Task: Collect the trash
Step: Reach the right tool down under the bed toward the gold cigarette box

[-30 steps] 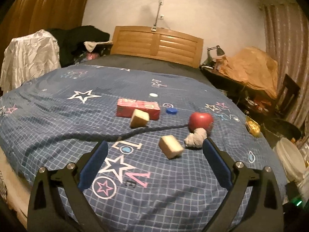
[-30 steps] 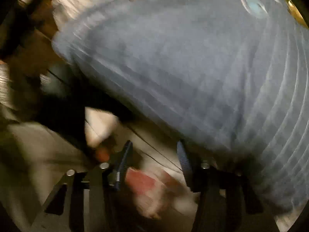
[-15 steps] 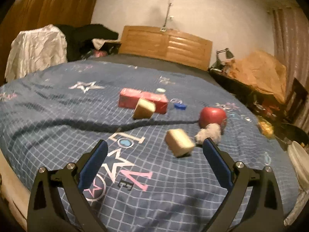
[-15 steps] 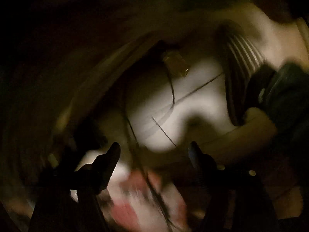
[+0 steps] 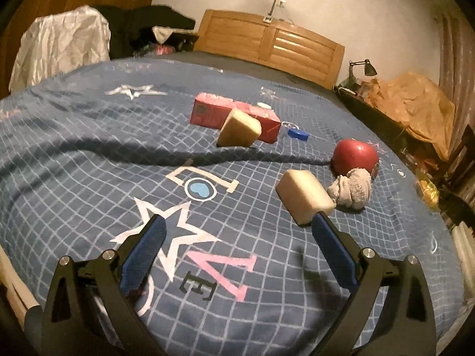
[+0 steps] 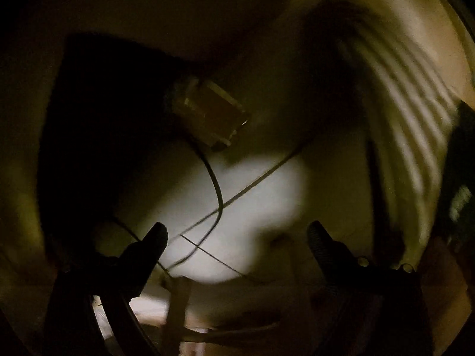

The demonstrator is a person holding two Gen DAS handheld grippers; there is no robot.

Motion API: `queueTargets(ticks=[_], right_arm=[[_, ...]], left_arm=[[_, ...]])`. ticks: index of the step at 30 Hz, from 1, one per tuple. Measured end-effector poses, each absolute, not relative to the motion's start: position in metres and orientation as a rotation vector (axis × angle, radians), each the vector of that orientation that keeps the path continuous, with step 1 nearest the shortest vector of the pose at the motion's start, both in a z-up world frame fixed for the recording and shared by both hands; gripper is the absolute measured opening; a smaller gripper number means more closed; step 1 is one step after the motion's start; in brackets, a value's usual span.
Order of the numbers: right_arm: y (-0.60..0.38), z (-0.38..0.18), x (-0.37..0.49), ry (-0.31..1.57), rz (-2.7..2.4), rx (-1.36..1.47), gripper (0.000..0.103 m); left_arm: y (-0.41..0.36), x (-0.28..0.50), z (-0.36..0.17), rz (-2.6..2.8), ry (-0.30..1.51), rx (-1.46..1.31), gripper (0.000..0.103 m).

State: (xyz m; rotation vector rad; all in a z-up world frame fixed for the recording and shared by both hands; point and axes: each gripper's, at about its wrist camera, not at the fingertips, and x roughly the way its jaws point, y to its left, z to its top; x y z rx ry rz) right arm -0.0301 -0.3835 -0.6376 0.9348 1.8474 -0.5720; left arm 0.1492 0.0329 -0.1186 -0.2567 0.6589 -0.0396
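Left gripper [image 5: 237, 234] jaws spread, empty; pale foam block [image 5: 305, 200] at its one o'clock looks light and squashy, best pinched across its flat sides; right gripper [image 6: 237, 237] jaws, just opened, spread on nothing.

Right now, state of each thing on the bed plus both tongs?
left tongs: open, empty, over the bedspread
right tongs: jaws have just been opening, now wide, nothing between them; dark blurred view
near foam block: lying tilted, loose
far foam block: propped against the carton
red carton: lying flat
apple: whole, resting
grey sock ball: bunched, against the apple
blue cap: loose, beside the carton
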Motion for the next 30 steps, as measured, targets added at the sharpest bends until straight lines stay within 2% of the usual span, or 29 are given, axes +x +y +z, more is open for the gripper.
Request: queueTargets(ticks=[4, 10, 13, 17, 20, 25, 30], right_arm=[[-0.386, -0.647, -0.023, 1.864, -0.54, 0.861, 0.099], [-0.393, -0.635, -0.019, 1.89, -0.582, 0.811, 0.098], [-0.394, -0.625, -0.013, 1.867, -0.605, 0.775, 0.089], [-0.393, -0.618, -0.007, 1.84, -0.564, 0.796, 0.064], [-0.384, -0.612, 0.003, 1.787, -0.487, 0.784, 0.06], [-0.381, -0.581, 0.014, 1.608, -0.454, 0.653, 0.06], [-0.376, -0.564, 0.025, 1.523, -0.421, 0.519, 0.06]], left_arm=[[0.038, 0.154, -0.121, -0.048, 0.668, -0.313, 0.095], [0.037, 0.154, -0.121, -0.052, 0.67, -0.317, 0.095], [0.036, 0.153, -0.121, -0.053, 0.669, -0.316, 0.095], [0.036, 0.156, -0.121, -0.059, 0.673, -0.319, 0.095], [0.037, 0.157, -0.122, -0.06, 0.674, -0.32, 0.095], [0.037, 0.157, -0.121, -0.06, 0.674, -0.319, 0.095], [0.037, 0.158, -0.121, -0.058, 0.675, -0.318, 0.095]])
